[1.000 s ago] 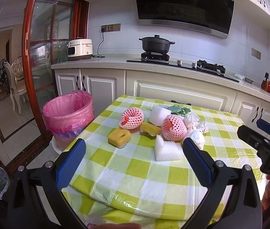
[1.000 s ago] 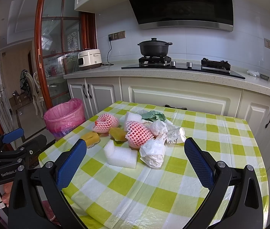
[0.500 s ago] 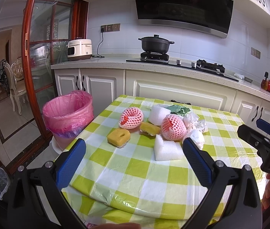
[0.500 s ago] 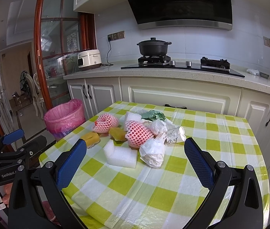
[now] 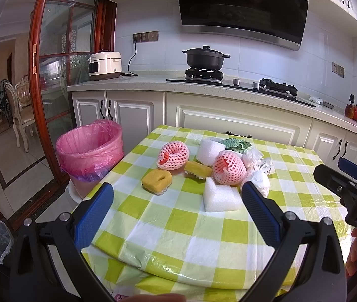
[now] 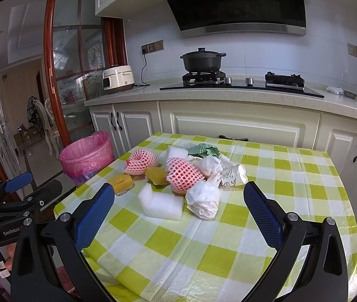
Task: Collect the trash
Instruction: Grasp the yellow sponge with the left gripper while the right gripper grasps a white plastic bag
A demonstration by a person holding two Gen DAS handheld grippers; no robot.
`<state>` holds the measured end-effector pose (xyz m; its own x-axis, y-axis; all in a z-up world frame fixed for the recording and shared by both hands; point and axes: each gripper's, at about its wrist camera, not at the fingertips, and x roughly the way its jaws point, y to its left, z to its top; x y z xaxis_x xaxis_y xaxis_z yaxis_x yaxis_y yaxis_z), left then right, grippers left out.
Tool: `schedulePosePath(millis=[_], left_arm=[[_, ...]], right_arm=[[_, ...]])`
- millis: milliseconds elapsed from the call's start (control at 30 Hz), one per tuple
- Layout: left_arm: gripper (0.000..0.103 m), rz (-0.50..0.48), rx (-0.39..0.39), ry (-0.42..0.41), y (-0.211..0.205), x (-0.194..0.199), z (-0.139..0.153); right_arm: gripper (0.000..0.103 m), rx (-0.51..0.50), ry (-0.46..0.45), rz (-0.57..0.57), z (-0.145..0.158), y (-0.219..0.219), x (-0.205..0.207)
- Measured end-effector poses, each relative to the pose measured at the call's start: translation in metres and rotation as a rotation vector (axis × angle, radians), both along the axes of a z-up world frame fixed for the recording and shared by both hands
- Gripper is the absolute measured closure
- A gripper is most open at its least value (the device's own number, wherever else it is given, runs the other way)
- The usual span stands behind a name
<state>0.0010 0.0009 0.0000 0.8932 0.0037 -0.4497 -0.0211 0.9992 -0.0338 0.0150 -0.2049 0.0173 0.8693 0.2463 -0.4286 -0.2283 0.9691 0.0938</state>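
Background only. Black lidded pot (image 5: 205,56) sits on the left burner of the hob (image 5: 231,82); right burner (image 5: 278,87) bare. Two knobs between the burners. Range hood (image 5: 241,7) above, dark glass front. White rice cooker (image 5: 105,65) at the left end of the worktop (image 5: 148,83), cord plugged into wall sockets (image 5: 145,36). Cream cabinets (image 5: 233,120) below, dark handles. Red-framed glass door (image 5: 60,75) on the left; chair (image 5: 21,115) visible in the room beyond. Small red item (image 5: 352,110) at the far right of the worktop, too small to identify.
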Motion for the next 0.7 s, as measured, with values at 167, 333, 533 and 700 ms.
schedulePosePath(millis=[167, 333, 533, 700], left_arm=[[0.004, 0.000, 0.000, 0.001, 0.000, 0.000, 0.000], [0.004, 0.001, -0.001, 0.001, 0.000, 0.000, 0.000], [0.004, 0.013, -0.013, 0.014, 0.005, 0.003, 0.001], [0.004, 0.031, -0.006, 0.049, 0.015, 0.020, -0.005]], right_arm=[[0.007, -0.001, 0.001, 0.000, 0.000, 0.000, 0.000], [0.007, 0.003, 0.002, 0.000, 0.000, -0.001, 0.001], [0.007, 0.000, 0.018, -0.016, -0.010, -0.004, 0.004], [0.007, -0.003, 0.049, -0.039, -0.025, -0.010, 0.015]])
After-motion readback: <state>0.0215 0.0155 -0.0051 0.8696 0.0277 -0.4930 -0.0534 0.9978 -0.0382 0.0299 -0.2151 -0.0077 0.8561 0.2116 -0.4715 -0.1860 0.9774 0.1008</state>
